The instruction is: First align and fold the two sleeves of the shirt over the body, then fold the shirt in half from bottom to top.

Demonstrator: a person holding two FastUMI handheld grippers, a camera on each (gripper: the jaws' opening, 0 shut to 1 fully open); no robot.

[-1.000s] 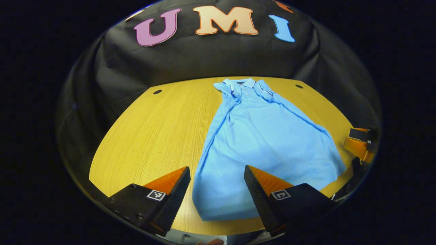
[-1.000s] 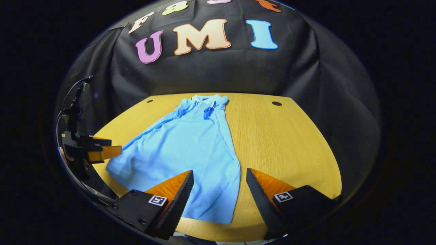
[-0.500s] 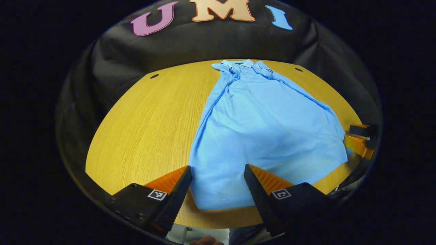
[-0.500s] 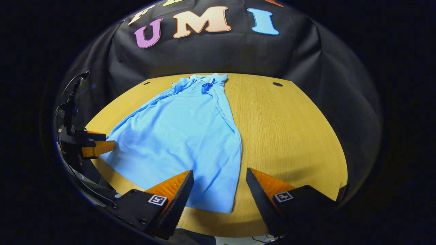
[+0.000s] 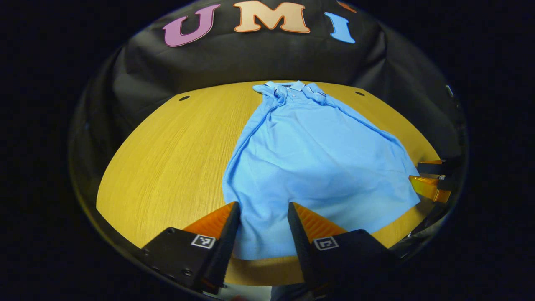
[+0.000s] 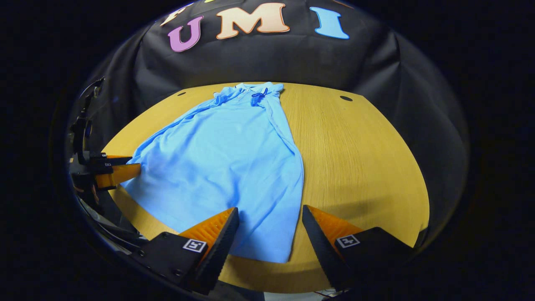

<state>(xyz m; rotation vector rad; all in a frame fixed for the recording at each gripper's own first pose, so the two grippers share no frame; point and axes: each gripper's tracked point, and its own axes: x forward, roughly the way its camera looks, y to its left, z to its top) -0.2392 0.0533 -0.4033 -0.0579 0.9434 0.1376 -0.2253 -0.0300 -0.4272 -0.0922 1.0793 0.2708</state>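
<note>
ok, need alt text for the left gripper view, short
A light blue polo shirt lies flat on a round wooden table, collar at the far side, sleeves folded in. The left gripper hangs open over the shirt's near hem corner; the right gripper sits at the shirt's other near corner.

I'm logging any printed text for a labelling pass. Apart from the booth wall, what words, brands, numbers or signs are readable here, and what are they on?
No words, brands or numbers are readable.
Left gripper: a square black-and-white coded marker on each finger mount, a pattern rather than text.
Right gripper: the same kind of marker on each finger mount.
Shirt: no print visible; any label at the collar is too small to read.
Table: bare wood grain.
</note>
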